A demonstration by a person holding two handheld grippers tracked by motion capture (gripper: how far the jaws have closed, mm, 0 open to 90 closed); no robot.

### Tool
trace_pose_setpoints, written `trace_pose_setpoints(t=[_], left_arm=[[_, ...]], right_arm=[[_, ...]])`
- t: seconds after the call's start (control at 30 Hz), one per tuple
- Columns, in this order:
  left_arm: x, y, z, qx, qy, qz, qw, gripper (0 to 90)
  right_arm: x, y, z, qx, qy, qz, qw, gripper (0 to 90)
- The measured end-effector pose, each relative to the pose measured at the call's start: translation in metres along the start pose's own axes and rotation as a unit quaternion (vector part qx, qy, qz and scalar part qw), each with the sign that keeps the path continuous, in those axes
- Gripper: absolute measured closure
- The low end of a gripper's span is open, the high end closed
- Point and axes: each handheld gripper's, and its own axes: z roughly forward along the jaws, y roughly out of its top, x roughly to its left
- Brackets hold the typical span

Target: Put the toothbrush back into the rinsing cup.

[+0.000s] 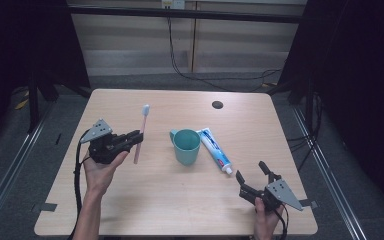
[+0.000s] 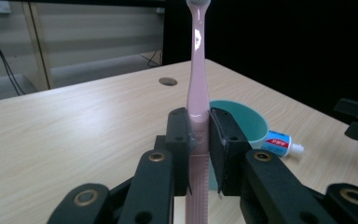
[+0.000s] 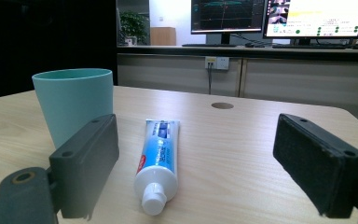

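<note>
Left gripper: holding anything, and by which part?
The left gripper is shut on the pink toothbrush, clamped on its handle, bristle end up. The right gripper is open and holds nothing.

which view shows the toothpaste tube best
The right gripper view: the toothpaste tube lies close and unobstructed, cap toward the camera. The high view shows it small beside the teal cup; in the left gripper view the cup hides most of it.

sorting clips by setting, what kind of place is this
Probably a lab or office workroom set up for recording: a bare wooden table ringed by dark frames, computer monitors on a counter behind, and loose cables on the floor.
</note>
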Motion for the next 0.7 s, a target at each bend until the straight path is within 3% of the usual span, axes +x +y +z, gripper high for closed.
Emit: trace_pose_setpoints(t=[0.37, 0.5, 0.7], left_arm=[[-0.002, 0.011, -0.001, -0.046, -0.022, 0.005, 0.9987, 78.8], [-0.002, 0.014, 0.005, -0.048, -0.023, 0.014, 0.9985, 78.8], [-0.002, 0.019, 0.007, -0.060, -0.021, 0.011, 0.9979, 78.8]], right_arm=[[0.000, 0.000, 0.000, 0.001, 0.000, 0.000, 1.0000, 13.5], [0.000, 0.000, 0.000, 0.001, 0.000, 0.001, 1.0000, 13.5], [0.000, 0.000, 0.000, 0.001, 0.001, 0.000, 1.0000, 13.5]])
